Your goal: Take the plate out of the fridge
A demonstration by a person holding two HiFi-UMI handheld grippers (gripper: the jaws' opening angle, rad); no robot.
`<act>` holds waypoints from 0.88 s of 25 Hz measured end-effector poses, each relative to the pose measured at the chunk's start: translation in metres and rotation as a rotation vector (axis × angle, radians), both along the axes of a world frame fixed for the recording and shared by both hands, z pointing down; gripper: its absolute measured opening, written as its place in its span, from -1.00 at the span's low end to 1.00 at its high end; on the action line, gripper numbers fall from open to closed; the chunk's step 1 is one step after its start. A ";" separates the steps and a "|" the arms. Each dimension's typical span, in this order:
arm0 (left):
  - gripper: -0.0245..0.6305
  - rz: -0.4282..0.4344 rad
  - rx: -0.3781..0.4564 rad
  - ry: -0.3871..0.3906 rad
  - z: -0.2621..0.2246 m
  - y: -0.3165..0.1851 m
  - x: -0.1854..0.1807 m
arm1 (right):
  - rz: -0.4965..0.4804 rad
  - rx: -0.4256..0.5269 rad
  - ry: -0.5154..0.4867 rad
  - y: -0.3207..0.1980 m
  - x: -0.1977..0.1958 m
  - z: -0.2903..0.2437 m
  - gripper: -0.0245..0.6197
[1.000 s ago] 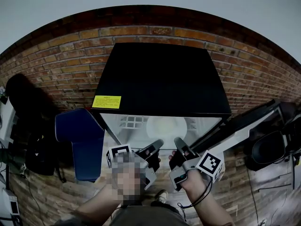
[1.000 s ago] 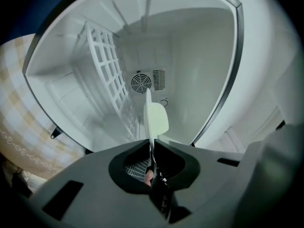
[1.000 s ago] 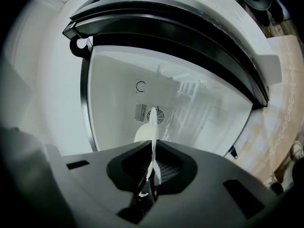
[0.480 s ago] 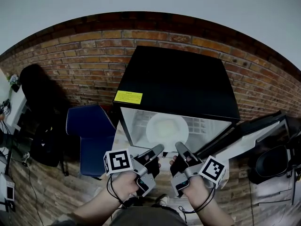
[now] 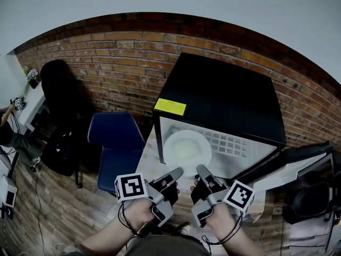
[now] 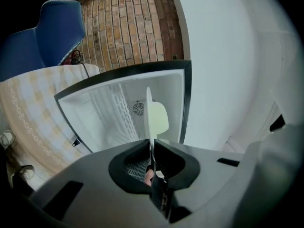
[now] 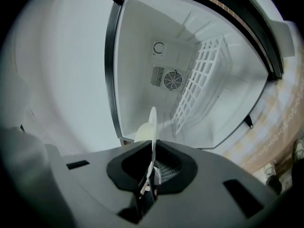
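Left tongs [image 5: 176,171] and right tongs [image 5: 201,169] each clamp the plate [image 5: 186,147] by its near rim; it lies level just ahead of both tips, at the mouth of the fridge [image 5: 224,95].

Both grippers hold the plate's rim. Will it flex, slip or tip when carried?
The plate is probably stiff: its edge reads as a straight line in both gripper views. The left gripper and right gripper pinch only its near rim, so it may droop or slip.
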State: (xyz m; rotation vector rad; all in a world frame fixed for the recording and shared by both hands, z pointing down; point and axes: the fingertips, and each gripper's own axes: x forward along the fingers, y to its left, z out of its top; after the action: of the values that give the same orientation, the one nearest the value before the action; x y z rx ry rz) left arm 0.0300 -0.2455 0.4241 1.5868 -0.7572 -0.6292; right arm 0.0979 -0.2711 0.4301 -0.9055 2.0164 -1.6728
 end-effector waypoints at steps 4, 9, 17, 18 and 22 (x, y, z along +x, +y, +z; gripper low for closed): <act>-0.81 -0.035 0.003 -0.020 0.005 0.007 -0.017 | -0.042 -0.009 0.003 0.005 -0.017 0.004 -0.80; -0.81 -0.105 0.002 -0.009 0.011 0.018 -0.041 | -0.117 -0.016 -0.001 0.012 -0.045 0.012 -0.80; -0.81 -0.209 -0.007 -0.030 0.023 0.043 -0.081 | -0.241 -0.020 0.021 0.030 -0.087 0.023 -0.80; -0.81 -0.223 -0.007 -0.030 0.025 0.047 -0.086 | -0.257 -0.021 0.022 0.033 -0.093 0.024 -0.80; -0.81 -0.274 -0.022 -0.020 0.030 0.061 -0.102 | -0.310 -0.044 0.016 0.044 -0.113 0.031 -0.80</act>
State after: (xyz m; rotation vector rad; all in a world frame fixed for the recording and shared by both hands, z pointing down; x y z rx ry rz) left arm -0.0723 -0.1848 0.4541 1.4836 -1.0033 -0.8004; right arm -0.0149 -0.2272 0.4607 -0.6455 2.2297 -1.8795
